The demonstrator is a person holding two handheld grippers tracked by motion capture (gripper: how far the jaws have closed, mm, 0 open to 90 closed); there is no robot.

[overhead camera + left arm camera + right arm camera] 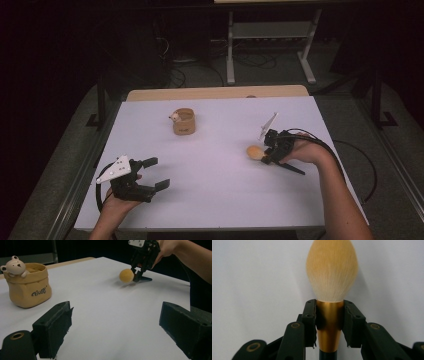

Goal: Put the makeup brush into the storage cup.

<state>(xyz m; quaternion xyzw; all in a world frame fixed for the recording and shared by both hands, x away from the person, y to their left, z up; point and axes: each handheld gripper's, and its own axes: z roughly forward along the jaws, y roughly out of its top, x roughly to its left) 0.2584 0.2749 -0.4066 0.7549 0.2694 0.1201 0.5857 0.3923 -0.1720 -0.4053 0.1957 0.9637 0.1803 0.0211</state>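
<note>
The right gripper has its jaws clamped on the gold collar of the makeup brush, bristles jutting beyond them over the worktop, probably bound for the bear pouch, while the left gripper waits with jaws wide and empty

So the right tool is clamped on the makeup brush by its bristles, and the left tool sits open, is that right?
Not quite. The right tool is clamped on the makeup brush by its gold metal collar, just below the bristles, as the right gripper view shows. The left tool does sit open.
</note>
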